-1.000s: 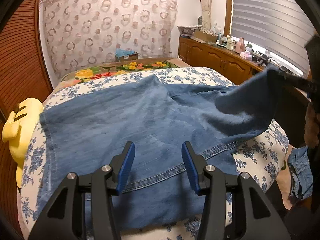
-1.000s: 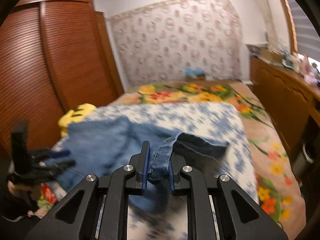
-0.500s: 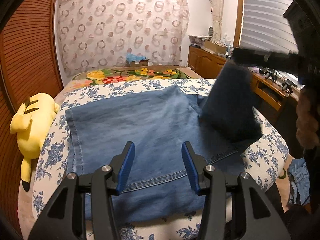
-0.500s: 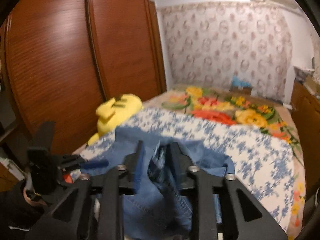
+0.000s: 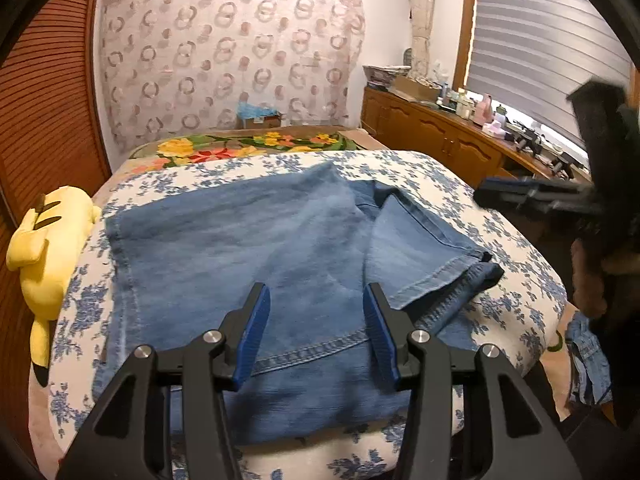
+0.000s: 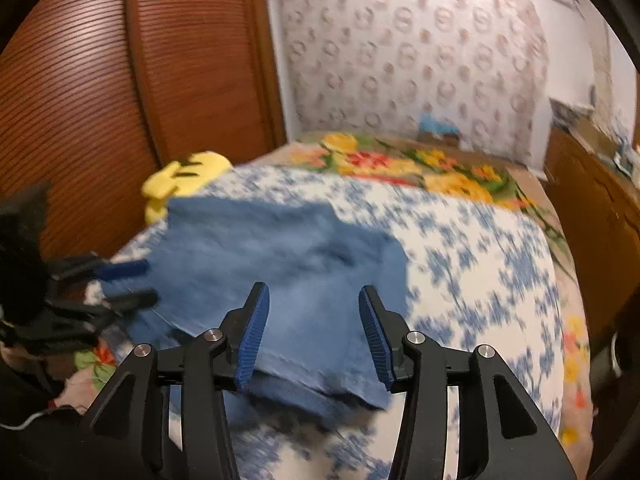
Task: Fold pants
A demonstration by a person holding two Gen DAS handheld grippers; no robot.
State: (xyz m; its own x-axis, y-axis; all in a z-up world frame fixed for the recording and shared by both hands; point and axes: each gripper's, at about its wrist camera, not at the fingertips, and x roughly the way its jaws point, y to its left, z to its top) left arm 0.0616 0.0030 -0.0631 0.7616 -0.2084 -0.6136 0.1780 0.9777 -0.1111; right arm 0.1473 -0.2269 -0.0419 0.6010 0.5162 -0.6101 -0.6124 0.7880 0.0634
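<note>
A: Where's the left wrist view?
B: At the bed's foot, close above the pants, facing the far wall.
A: And the right?
B: From the bed's right corner, angled toward the wardrobe. Both share the pants and bed.

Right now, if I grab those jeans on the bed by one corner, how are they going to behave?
The jeans will probably flop and drape: the folded-over leg end already lies slack and creased. Being thick denim with stitched hems, they likely feel fairly heavy. They probably won't slide freely across the floral bedspread, and may drag it along.
</note>
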